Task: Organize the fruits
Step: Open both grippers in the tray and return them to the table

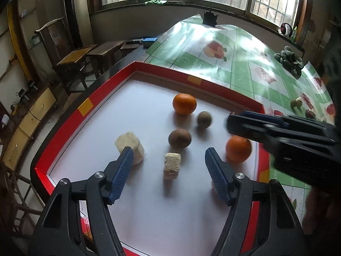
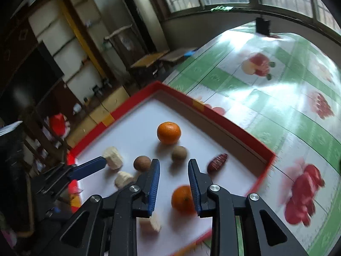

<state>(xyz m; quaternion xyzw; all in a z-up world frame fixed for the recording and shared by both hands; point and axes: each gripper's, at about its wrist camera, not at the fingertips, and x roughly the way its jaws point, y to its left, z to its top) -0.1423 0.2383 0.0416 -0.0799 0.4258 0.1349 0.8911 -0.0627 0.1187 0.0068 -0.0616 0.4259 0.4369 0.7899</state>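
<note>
Several fruits lie sorted by kind in the red-rimmed tray (image 1: pixel 89 104), seemingly grouped on purpose.

In the left wrist view, going down in size: the tray on the fruit-print tablecloth (image 1: pixel 245 64); left gripper (image 1: pixel 168 160) at 6 o'clock, jaws wide and empty; right gripper (image 2: pixel 173 170) narrowly parted, nothing clamped; one orange (image 1: pixel 184 104) at 12, another (image 1: pixel 238 149) at 3; two brown fruits (image 1: pixel 179 138) centred; pale chunks (image 1: pixel 130 149) at 9.
</note>
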